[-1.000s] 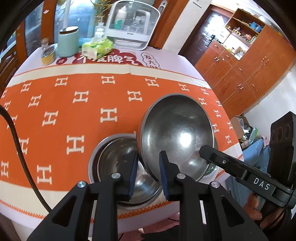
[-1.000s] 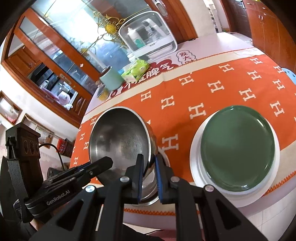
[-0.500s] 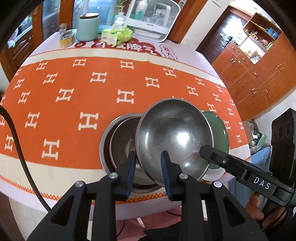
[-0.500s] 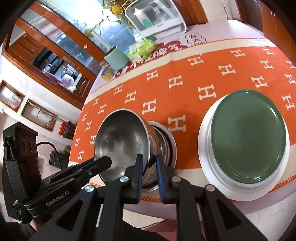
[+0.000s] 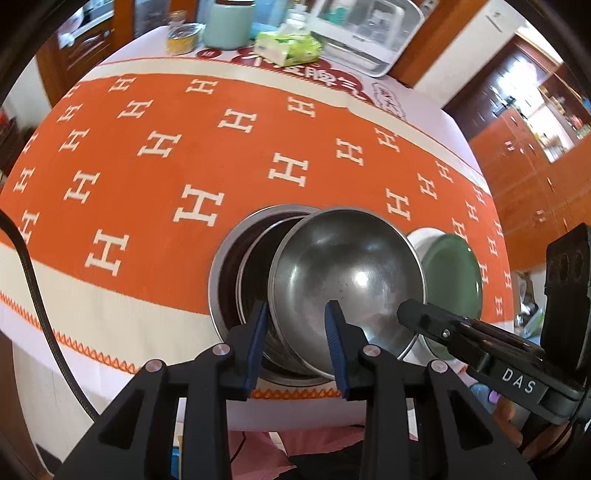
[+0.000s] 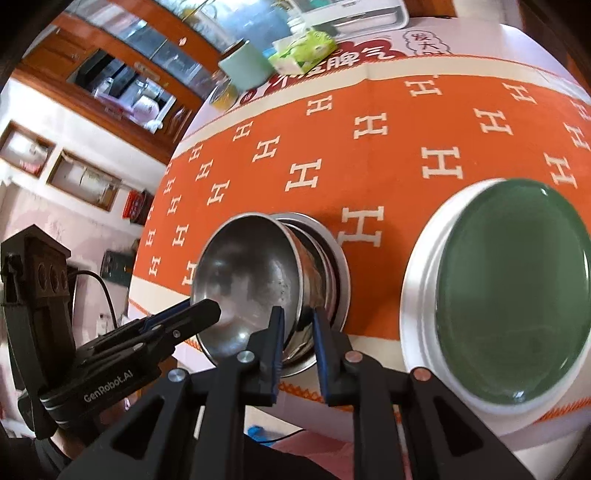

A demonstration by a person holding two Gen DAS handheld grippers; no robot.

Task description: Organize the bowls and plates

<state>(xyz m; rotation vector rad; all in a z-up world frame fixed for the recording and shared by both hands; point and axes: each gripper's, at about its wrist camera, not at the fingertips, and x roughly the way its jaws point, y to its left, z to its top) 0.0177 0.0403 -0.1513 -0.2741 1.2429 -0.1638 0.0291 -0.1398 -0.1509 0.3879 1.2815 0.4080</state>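
Observation:
A steel bowl [image 5: 347, 273] [image 6: 247, 280] leans tilted inside a stack of steel bowls [image 5: 229, 266] [image 6: 340, 266] near the table's front edge. My left gripper [image 5: 295, 325] straddles its near rim. Its jaws are opening, and the pads stand apart from the thin wall between them. My right gripper [image 6: 298, 325] is on the opposite rim, pads close on both sides of the wall. Each gripper shows in the other's view, the right gripper [image 5: 410, 310] and the left gripper [image 6: 207, 314]. To the right, a green plate [image 6: 509, 295] [image 5: 450, 273] lies on a white plate [image 6: 417, 295].
An orange cloth with white H marks covers the round table [image 5: 155, 192]. At the far edge stand a mint jar [image 5: 229, 26], a tin [image 5: 183, 37], a tissue pack [image 5: 288, 46] and a clear-lidded box [image 5: 369, 33]. Wooden cabinets [image 5: 535, 155] rise at the right.
Both grippers have sunk with the steel bowl, which now sits lower in the stack. The gap between the left fingers has widened clearly, and the right gap only slightly.

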